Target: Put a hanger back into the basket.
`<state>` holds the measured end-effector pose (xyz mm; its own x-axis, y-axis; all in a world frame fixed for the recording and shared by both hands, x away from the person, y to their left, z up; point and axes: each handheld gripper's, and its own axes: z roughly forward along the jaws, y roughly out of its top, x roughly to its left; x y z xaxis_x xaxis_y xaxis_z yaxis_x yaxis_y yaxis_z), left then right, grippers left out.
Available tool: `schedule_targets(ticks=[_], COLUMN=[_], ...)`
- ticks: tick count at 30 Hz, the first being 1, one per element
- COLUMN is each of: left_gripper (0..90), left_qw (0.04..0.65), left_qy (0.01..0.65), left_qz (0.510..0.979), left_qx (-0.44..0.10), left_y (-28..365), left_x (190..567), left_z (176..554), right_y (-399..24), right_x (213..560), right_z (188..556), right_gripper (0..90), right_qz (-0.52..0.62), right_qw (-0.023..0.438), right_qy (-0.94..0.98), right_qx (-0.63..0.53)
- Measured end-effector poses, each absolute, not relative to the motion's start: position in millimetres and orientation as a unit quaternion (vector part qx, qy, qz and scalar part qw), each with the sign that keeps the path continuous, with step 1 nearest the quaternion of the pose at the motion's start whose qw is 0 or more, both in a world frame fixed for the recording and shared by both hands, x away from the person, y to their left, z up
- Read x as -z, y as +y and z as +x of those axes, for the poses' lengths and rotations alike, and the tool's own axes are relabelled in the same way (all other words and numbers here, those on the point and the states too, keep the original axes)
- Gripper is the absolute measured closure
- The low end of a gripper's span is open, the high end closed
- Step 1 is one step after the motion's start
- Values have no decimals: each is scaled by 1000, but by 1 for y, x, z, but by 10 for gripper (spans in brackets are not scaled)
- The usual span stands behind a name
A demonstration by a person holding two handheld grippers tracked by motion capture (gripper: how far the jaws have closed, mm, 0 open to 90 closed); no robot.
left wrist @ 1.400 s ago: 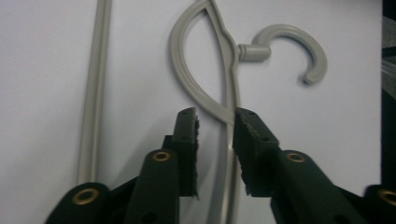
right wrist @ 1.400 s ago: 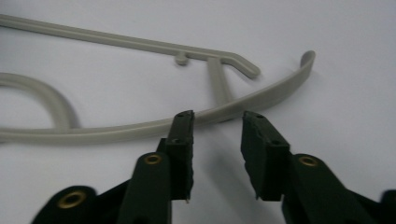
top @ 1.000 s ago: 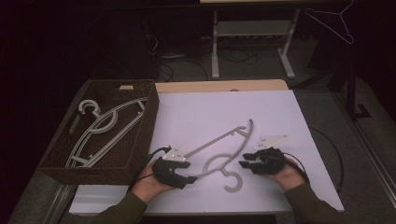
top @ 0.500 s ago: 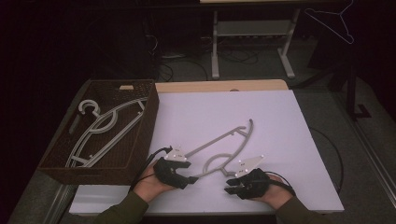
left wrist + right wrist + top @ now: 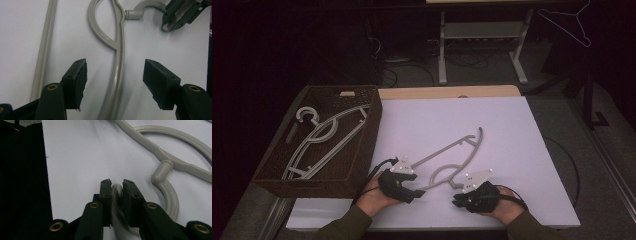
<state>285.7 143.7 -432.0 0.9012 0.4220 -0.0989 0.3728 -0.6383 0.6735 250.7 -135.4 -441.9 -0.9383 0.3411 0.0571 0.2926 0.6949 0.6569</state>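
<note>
A grey plastic hanger (image 5: 447, 150) lies flat on the white table (image 5: 512, 130). My left gripper (image 5: 417, 192) is open at the hanger's near end. In the left gripper view one arm of the hanger (image 5: 120, 57) runs between the pads (image 5: 80, 75) without touching them. My right gripper (image 5: 455, 200) is at the hook's tip. Its jaws have just been closing. In the right gripper view the gripper (image 5: 116, 187) has the end of the hook (image 5: 172, 202) pinched between its pads. The right gripper (image 5: 172, 22) also shows in the left gripper view.
A dark wicker basket (image 5: 362, 150) at the table's left edge holds another grey hanger (image 5: 322, 135). A wire hanger (image 5: 569, 20) hangs at the far right, and a metal stand (image 5: 482, 30) stands behind the table. The table's front edge is just below both hands.
My right hand has moved left and nearer, from beside the hook onto its tip, and its jaws have narrowed onto it. The left hand and the hanger have stayed put.
</note>
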Motion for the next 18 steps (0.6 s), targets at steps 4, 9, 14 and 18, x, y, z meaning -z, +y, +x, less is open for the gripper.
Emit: schedule_targets(ticks=[4, 9, 14, 18], left_gripper=[389, 494, 631, 726], left_qw=[353, 341, 328, 325], left_qy=[212, 202, 197, 195], left_qz=[911, 917, 923, 924], left_qx=[-32, -32, -40, -43], left_y=[140, 131, 123, 121], left_x=[433, 436, 437, 437], left_z=[288, 293, 294, 294], right_y=[-140, -143, -143, -143], right_x=[432, 421, 416, 412], right_z=[253, 256, 256, 257], right_gripper=[779, 782, 783, 783], right_qz=[175, 180, 177, 176], right_qw=[34, 31, 32, 32], right_qy=[912, 903, 900, 899], right_qx=[-370, -390, -396, -400])
